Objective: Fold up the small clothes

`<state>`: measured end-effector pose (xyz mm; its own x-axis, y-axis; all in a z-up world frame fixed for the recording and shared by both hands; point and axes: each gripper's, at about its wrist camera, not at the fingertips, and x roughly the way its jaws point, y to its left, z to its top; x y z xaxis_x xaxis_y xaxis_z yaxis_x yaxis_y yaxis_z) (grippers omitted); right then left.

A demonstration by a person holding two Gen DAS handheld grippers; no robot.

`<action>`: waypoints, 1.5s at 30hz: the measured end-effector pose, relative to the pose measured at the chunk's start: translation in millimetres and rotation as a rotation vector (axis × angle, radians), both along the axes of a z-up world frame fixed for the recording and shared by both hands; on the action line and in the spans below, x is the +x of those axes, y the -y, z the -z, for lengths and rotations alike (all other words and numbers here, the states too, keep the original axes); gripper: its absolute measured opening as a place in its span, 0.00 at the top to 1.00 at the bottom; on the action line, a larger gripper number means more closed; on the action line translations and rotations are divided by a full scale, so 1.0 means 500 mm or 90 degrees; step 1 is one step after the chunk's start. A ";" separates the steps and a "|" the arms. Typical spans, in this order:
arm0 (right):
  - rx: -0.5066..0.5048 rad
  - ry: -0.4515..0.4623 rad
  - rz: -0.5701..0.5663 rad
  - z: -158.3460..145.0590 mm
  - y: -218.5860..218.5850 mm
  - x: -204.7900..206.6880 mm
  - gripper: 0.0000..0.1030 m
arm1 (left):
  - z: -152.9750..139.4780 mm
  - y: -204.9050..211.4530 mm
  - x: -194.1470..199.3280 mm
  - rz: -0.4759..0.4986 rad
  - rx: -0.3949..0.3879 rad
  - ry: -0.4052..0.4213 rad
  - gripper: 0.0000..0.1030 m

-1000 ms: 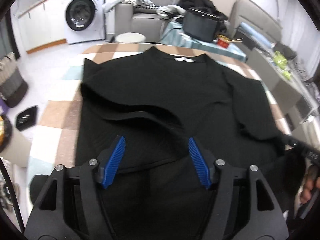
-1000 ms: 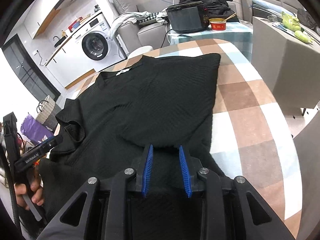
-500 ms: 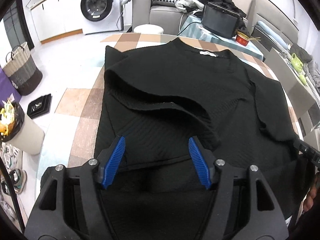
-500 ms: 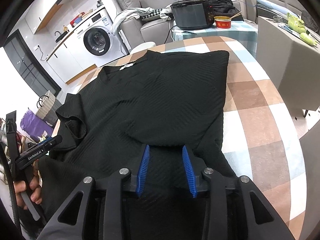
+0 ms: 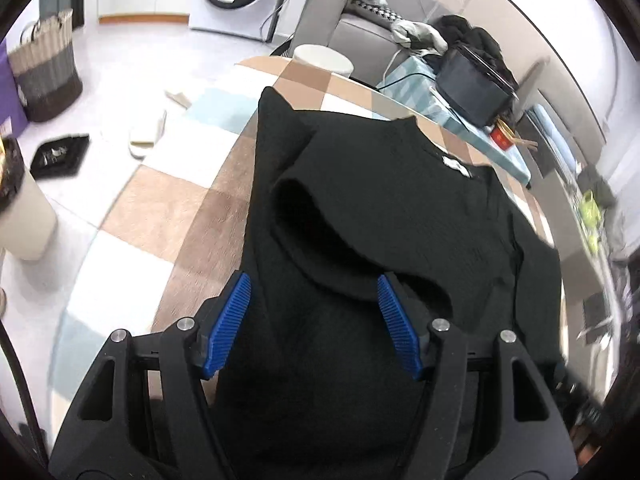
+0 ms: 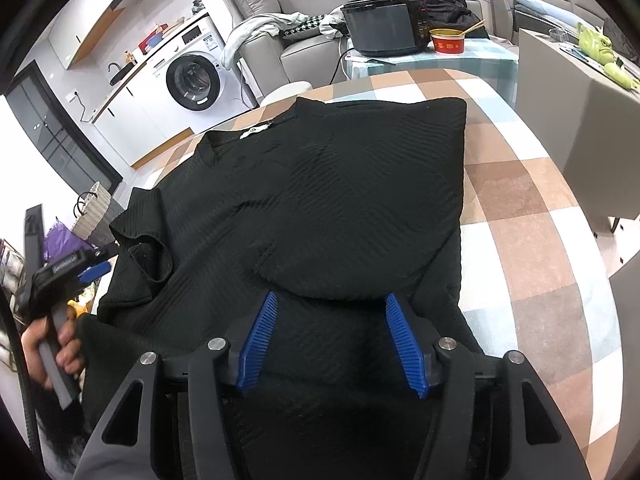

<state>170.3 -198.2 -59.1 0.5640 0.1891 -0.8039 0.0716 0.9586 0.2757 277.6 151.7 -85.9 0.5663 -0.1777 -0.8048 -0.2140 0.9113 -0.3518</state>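
A black ribbed top (image 6: 340,200) lies spread on the checked table (image 6: 520,216), neck label at the far side. Its right sleeve is folded in over the body; its left sleeve (image 5: 316,216) lies bunched with its opening showing. My right gripper (image 6: 330,312) is open and empty, just above the hem by the folded sleeve's edge. My left gripper (image 5: 314,292) is open and empty above the garment's left side, near the bunched sleeve. It also shows at the left of the right wrist view (image 6: 86,272), held in a hand.
A washing machine (image 6: 192,80), a grey sofa (image 6: 272,52) and a side table with a black cooker (image 6: 384,28) and a red bowl (image 6: 448,42) stand beyond the table. A grey box (image 6: 576,120) stands right. Baskets (image 5: 48,68) and slippers (image 5: 148,136) are on the floor left.
My right gripper's jaws have opened wide from nearly shut, letting go of the folded right sleeve. My left gripper has swung left over the garment's left edge, jaws still open.
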 end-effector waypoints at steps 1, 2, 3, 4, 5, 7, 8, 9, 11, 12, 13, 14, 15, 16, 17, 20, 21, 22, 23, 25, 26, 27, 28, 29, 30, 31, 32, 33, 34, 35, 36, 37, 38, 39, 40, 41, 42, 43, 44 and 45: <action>0.001 0.000 0.000 0.000 0.001 -0.001 0.43 | 0.005 -0.004 0.010 -0.001 -0.013 0.003 0.39; 0.002 0.000 0.001 0.001 0.002 -0.002 0.43 | 0.010 -0.006 0.020 0.000 -0.024 0.003 0.45; 0.003 0.000 0.001 0.002 0.003 -0.003 0.43 | 0.016 -0.009 0.030 -0.003 -0.032 0.002 0.50; 0.006 0.001 0.003 0.002 0.004 -0.004 0.43 | 0.021 -0.012 0.041 -0.008 -0.032 -0.002 0.58; 0.008 0.002 0.004 0.002 0.005 -0.005 0.43 | 0.024 -0.012 0.049 -0.010 -0.029 -0.003 0.63; 0.010 0.003 0.004 0.002 0.005 -0.008 0.43 | 0.028 -0.014 0.066 -0.022 -0.015 -0.001 0.73; 0.011 0.004 0.004 0.003 0.005 -0.008 0.43 | 0.031 -0.016 0.073 -0.026 -0.010 -0.002 0.82; 0.012 0.004 0.005 0.004 0.006 -0.009 0.43 | 0.035 -0.020 0.081 -0.032 -0.006 -0.006 0.87; 0.016 0.004 0.007 0.004 0.008 -0.011 0.43 | 0.039 -0.028 0.090 -0.039 -0.015 -0.007 0.97; 0.018 0.005 0.007 0.005 0.009 -0.012 0.43 | 0.032 -0.028 0.091 -0.036 -0.010 0.001 0.97; 0.017 0.005 0.006 0.005 0.010 -0.012 0.43 | 0.024 -0.025 0.089 -0.032 -0.002 0.010 0.97; 0.017 0.005 0.006 0.005 0.009 -0.013 0.43 | 0.017 -0.019 0.088 -0.028 0.003 0.016 0.97; 0.017 0.005 0.006 0.004 0.010 -0.015 0.43 | 0.006 -0.011 0.087 -0.021 0.006 0.023 0.97; 0.018 0.006 0.006 0.003 0.011 -0.016 0.43 | -0.009 0.000 0.088 -0.009 0.006 0.034 0.97; 0.019 0.007 0.006 0.002 0.012 -0.018 0.43 | -0.021 0.012 0.090 0.001 0.008 0.044 0.97; 0.018 0.011 0.006 -0.002 0.012 -0.020 0.43 | -0.052 0.065 0.104 0.039 0.011 0.066 0.97; 0.018 0.011 0.007 -0.003 0.012 -0.021 0.43 | -0.060 0.092 0.116 0.053 0.018 0.067 0.96; 0.017 0.012 0.007 -0.004 0.012 -0.023 0.43 | -0.065 0.123 0.130 0.071 0.029 0.061 0.94; 0.015 0.012 0.007 -0.005 0.012 -0.024 0.43 | -0.070 0.143 0.135 0.086 0.033 0.059 0.84; 0.012 0.010 0.010 -0.008 0.014 -0.028 0.43 | -0.073 0.198 0.143 0.122 0.056 0.047 0.53; 0.010 0.010 0.012 -0.010 0.016 -0.031 0.43 | -0.075 0.215 0.138 0.128 0.066 0.052 0.38; 0.009 0.012 0.013 -0.013 0.019 -0.034 0.43 | -0.078 0.232 0.129 0.136 0.081 0.060 0.34; 0.008 0.013 0.016 -0.015 0.021 -0.037 0.43 | -0.080 0.247 0.119 0.140 0.102 0.064 0.31; 0.007 0.015 0.018 -0.018 0.024 -0.042 0.43 | -0.080 0.257 0.107 0.143 0.116 0.063 0.31; 0.005 0.017 0.020 -0.021 0.027 -0.047 0.43 | -0.081 0.265 0.094 0.146 0.130 0.059 0.31; 0.004 0.018 0.022 -0.022 0.029 -0.050 0.42 | -0.083 0.273 0.079 0.149 0.142 0.056 0.31; 0.001 0.020 0.024 -0.025 0.032 -0.054 0.42 | -0.086 0.276 0.063 0.146 0.155 0.058 0.31; 0.000 0.021 0.025 -0.026 0.034 -0.056 0.42 | -0.090 0.282 0.047 0.140 0.175 0.059 0.31; 0.002 0.024 0.026 -0.029 0.037 -0.060 0.41 | -0.097 0.289 0.026 0.136 0.194 0.060 0.29; 0.003 0.028 0.026 -0.033 0.039 -0.065 0.39 | -0.099 0.286 0.010 0.133 0.200 0.061 0.25; 0.004 0.030 0.027 -0.035 0.040 -0.068 0.37 | -0.101 0.285 -0.008 0.128 0.204 0.061 0.24; 0.004 0.033 0.027 -0.039 0.041 -0.072 0.33 | -0.104 0.283 -0.026 0.122 0.198 0.058 0.23; 0.005 0.036 0.025 -0.041 0.042 -0.076 0.29 | -0.103 0.279 -0.041 0.119 0.191 0.052 0.23; 0.005 0.038 0.024 -0.043 0.043 -0.079 0.28 | -0.103 0.276 -0.057 0.116 0.185 0.044 0.23; 0.005 0.040 0.022 -0.046 0.042 -0.084 0.26 | -0.101 0.273 -0.073 0.112 0.180 0.036 0.23; 0.005 0.040 0.021 -0.046 0.042 -0.087 0.23 | -0.099 0.270 -0.087 0.112 0.177 0.031 0.23; 0.005 0.039 0.020 -0.046 0.042 -0.089 0.21 | -0.096 0.267 -0.104 0.109 0.170 0.022 0.23; 0.006 0.039 0.018 -0.046 0.041 -0.093 0.17 | -0.093 0.255 -0.122 0.109 0.166 0.015 0.23; 0.008 0.038 0.017 -0.045 0.040 -0.096 0.14 | -0.089 0.251 -0.135 0.109 0.161 0.007 0.23; 0.008 0.037 0.016 -0.045 0.039 -0.099 0.14 | -0.084 0.246 -0.151 0.111 0.154 -0.002 0.23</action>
